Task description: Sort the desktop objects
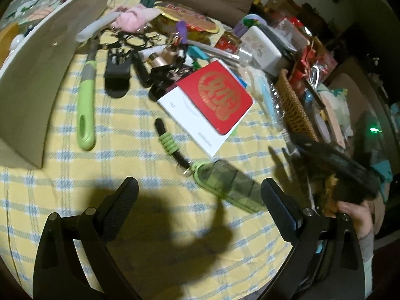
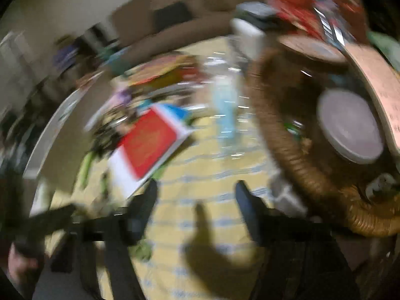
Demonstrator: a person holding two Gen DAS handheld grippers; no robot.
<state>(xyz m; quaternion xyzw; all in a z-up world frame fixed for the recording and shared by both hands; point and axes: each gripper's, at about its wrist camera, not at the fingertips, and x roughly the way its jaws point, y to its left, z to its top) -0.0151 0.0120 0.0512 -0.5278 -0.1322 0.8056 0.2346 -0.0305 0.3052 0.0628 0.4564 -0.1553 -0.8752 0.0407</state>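
My left gripper (image 1: 200,192) is open and empty above the yellow checked tablecloth (image 1: 140,140). A translucent green case (image 1: 230,187) on a black cord with green beads (image 1: 168,143) lies just ahead of it, nearer the right finger. Beyond lie a red and white box (image 1: 212,105), a green-handled tool (image 1: 86,110) and a black pouch (image 1: 117,72). My right gripper (image 2: 197,195) is open and empty in a blurred right wrist view, above the cloth beside a wicker basket (image 2: 287,150). The red box (image 2: 147,142) lies to its left. The right gripper also shows in the left wrist view (image 1: 332,165).
A white bin (image 1: 45,57) stands at the left. The wicker basket (image 1: 295,107) stands at the right with packets behind it. Keyrings, a pink plush toy (image 1: 135,17) and a white carton (image 1: 260,47) crowd the far side. A round lid (image 2: 350,132) lies in the basket.
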